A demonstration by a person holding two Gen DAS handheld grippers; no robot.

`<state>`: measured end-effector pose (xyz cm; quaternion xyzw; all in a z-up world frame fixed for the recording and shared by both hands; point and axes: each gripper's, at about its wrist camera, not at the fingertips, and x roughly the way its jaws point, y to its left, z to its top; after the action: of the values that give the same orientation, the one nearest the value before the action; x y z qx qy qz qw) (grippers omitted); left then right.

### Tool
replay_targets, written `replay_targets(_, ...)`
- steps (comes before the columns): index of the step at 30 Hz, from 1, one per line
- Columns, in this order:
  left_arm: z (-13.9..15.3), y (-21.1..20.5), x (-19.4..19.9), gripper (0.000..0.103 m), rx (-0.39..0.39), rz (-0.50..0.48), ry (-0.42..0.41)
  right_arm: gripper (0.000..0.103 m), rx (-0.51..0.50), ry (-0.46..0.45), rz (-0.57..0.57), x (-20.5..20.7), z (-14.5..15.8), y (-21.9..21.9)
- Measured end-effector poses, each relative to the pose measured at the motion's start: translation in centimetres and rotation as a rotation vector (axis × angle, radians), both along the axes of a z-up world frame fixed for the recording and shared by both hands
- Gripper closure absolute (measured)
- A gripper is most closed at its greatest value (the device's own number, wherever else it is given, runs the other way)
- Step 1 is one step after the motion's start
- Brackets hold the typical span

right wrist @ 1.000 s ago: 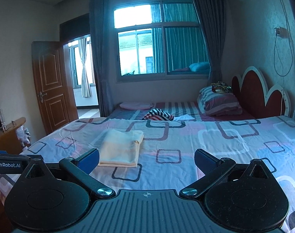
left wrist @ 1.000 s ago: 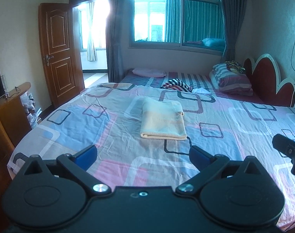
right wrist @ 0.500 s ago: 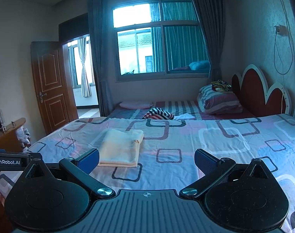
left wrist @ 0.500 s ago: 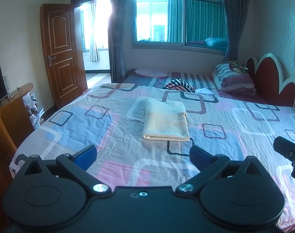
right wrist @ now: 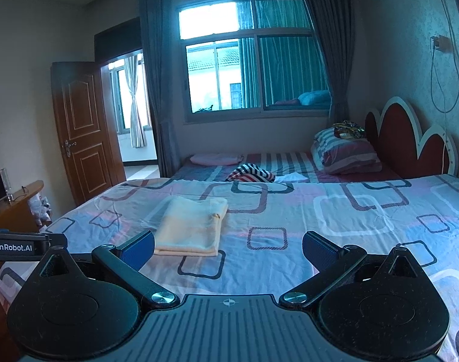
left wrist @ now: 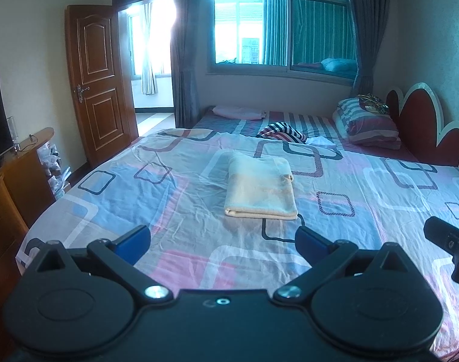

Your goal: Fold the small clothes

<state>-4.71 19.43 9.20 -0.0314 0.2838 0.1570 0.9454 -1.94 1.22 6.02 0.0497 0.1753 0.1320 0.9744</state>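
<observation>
Both my tools hang over the near edge of the bed, left tool and right tool each with fingers spread wide, holding nothing. The cream folded garment lies ahead of the left tool, ahead and left of the right. It looks soft, light and floppy; I'd pinch a stacked corner at its near edge

my left gripper hangs with jaws wide apart above the bed, short of the folded cream cloth.
</observation>
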Motion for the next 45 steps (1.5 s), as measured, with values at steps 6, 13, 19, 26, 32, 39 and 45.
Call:
replay_targets(6,0.0,-0.3,0.0,0.001,0.002,-0.003,0.001,0.0,0.009,0.011,0.0,0.2,-0.1,0.0)
replay_targets(13,0.0,-0.3,0.1,0.001,0.002,-0.003,0.003,0.0,0.006,0.011,0.005,0.3,-0.2,0.2)
replay_targets(19,-0.2,-0.2,0.4,0.001,-0.004,-0.005,0.011,0.0,0.007,0.015,0.01,0.5,-0.3,0.5)
replay_targets(26,-0.5,0.0,0.7,0.001,-0.008,-0.007,0.021,0.0,0.01,0.02,0.013,0.8,-0.5,0.7)
replay_targets(32,-0.7,0.0,1.0,0.001,-0.009,-0.01,0.029,0.0,0.008,0.029,0.012,1.5,-0.8,1.0)
replay_targets(39,-1.1,0.2,1.9,0.001,-0.011,-0.012,0.046,0.0,0.016,0.047,0.009,2.2,-1.2,1.1)
replay_targets(45,-2.0,0.3,3.1,0.001,-0.008,-0.032,0.084,0.0,-0.001,0.067,0.017,3.2,-1.8,1.7)
